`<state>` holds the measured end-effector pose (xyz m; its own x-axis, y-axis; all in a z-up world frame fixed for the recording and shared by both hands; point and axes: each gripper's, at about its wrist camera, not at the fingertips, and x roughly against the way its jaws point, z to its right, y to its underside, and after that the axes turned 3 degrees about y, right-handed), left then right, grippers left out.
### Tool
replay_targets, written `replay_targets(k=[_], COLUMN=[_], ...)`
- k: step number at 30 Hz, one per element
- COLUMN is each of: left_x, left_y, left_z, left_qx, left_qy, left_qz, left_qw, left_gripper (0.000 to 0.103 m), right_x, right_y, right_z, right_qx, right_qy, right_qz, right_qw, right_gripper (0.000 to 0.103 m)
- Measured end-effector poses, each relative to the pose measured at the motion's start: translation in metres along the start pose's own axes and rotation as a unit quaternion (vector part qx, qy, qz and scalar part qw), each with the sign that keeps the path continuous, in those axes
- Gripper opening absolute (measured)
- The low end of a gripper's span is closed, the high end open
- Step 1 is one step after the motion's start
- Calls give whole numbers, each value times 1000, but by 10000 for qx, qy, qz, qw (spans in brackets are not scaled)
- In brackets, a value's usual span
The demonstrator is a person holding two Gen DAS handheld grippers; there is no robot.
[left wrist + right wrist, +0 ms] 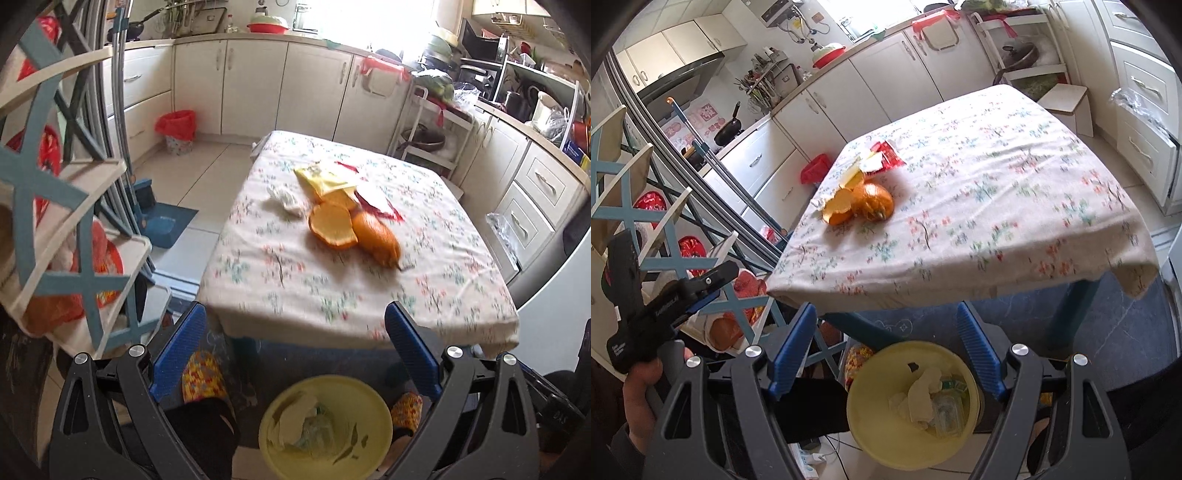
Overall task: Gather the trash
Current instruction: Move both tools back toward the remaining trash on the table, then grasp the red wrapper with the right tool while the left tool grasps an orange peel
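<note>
Orange peels (351,227) lie on the floral tablecloth (332,288), with a yellow wrapper (323,179), a red wrapper (376,201) and a crumpled white tissue (286,199) behind them. A yellow bin (325,428) holding paper scraps stands on the floor below the table's near edge. My left gripper (295,328) is open and empty above the bin. In the right wrist view the peels (862,203), wrappers (881,158) and bin (912,402) show too. My right gripper (886,328) is open and empty above the bin. The left gripper (713,280) appears at the left, in a hand.
A blue and white shelf rack (66,221) with red bags stands to the left. A red-lined bin (177,129) sits by the cabinets. A white cart (432,129) and drawers (535,199) are to the right. A small stool (1067,103) stands behind the table.
</note>
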<state>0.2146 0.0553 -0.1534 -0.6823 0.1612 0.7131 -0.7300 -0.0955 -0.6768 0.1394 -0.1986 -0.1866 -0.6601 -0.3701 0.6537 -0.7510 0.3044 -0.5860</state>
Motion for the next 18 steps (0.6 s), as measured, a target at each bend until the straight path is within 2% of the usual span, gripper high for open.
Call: replay_targets(k=[5,11,18], left_x=[-23,-58,-87], left_y=[-23,-48,-80], left_z=[-3,-7,-11], left_qx=[-102,21,194], left_qy=[-86,21,124], left_qz=[-72,-229,-281], left_qw=[9999,9997,9993], left_gripper=[93,93,93], right_x=[-12,-35,-78], right_y=[-30,-73,-130], right_z=[-8,-18,-35], right_qx=[154,381,488], right_qy=[-49,-138,-558], right_qz=[86,142,23], right_qw=[9998,9991,9972], right_gripper=[75,75,75])
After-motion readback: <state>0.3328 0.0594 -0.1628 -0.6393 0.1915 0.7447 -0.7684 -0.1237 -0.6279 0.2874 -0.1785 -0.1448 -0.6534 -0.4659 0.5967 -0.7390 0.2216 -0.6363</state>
